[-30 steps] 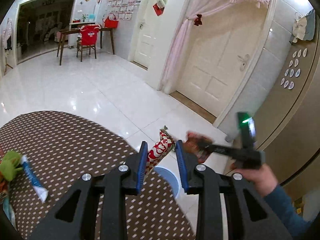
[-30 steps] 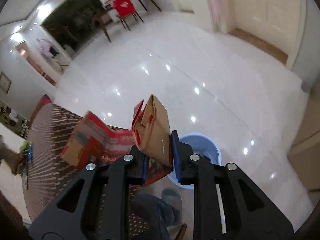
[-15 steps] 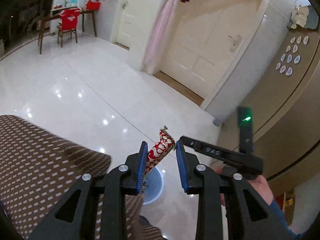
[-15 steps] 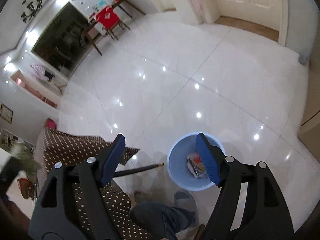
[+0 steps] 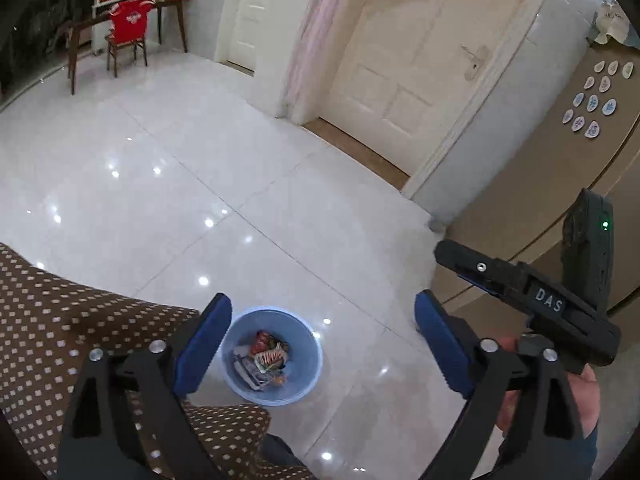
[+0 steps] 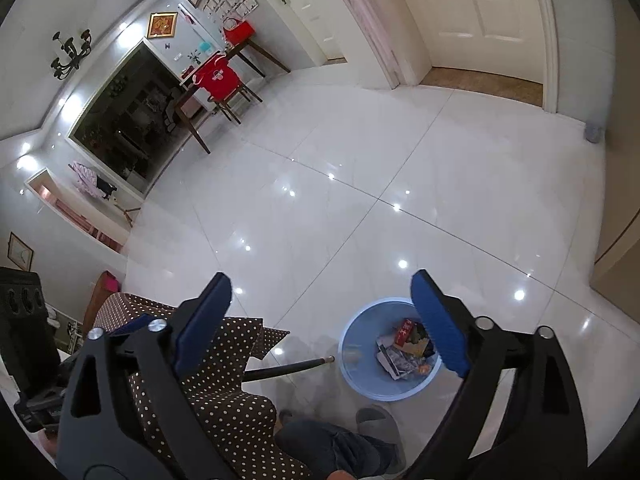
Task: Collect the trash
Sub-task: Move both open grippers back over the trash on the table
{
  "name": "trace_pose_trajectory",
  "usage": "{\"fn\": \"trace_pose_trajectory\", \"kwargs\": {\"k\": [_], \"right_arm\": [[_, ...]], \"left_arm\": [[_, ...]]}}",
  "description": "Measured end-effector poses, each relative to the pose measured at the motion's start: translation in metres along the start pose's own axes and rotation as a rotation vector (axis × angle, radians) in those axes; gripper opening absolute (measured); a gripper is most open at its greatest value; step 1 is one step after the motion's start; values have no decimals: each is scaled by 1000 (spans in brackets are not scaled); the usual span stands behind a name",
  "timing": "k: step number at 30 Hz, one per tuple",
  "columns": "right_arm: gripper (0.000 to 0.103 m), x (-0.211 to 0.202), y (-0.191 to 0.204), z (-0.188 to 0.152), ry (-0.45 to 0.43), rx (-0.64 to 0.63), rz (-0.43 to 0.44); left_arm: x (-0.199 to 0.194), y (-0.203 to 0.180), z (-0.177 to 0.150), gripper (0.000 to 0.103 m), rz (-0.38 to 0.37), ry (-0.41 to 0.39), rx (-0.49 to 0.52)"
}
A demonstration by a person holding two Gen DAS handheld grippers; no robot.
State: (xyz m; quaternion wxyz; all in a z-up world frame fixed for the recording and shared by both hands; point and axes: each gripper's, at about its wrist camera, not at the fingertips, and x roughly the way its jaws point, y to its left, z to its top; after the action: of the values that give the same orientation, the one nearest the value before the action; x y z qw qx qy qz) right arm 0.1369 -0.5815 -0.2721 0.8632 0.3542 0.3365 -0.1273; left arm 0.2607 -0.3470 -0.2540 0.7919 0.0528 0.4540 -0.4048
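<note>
A light blue trash bin (image 5: 310, 376) stands on the white tile floor below the table edge; it also shows in the right wrist view (image 6: 352, 372). Inside lie crumpled wrappers (image 5: 269, 358), among them a red-and-white one, and a red-and-brown carton (image 6: 408, 336). My left gripper (image 5: 322, 346) is open and empty, held high above the bin. My right gripper (image 6: 320, 320) is open and empty, also above the bin. The right gripper's body (image 5: 528, 300) shows at the right of the left wrist view.
A table with a brown dotted cloth (image 5: 60, 320) lies at lower left, also in the right wrist view (image 6: 224, 396). The person's legs and slipper (image 6: 372, 420) are beside the bin. White doors (image 5: 408, 64), a fridge (image 5: 580, 152) and a far desk with a red chair (image 5: 128, 32).
My left gripper opened and the red-and-white wrapper fell into the bin. My right gripper had let its carton drop there just before. Both views tilted down toward the bin.
</note>
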Motion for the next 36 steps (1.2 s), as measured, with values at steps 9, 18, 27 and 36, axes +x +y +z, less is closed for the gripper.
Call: {"fn": "trace_pose_trajectory", "kwargs": {"k": [9, 18, 27, 36], "right_arm": [[97, -7, 24, -7, -9, -53, -24], [97, -28, 67, -12, -25, -144, 6], [97, -44, 115, -28, -28, -232, 50], [97, -47, 163, -48, -9, -331, 100]], "left_arm": [[-54, 0, -5, 97, 84, -107, 4], [-105, -5, -22, 97, 103, -194, -5], [-151, 0, -41, 97, 127, -260, -16], [-196, 17, -65, 97, 174, -328, -54]]}}
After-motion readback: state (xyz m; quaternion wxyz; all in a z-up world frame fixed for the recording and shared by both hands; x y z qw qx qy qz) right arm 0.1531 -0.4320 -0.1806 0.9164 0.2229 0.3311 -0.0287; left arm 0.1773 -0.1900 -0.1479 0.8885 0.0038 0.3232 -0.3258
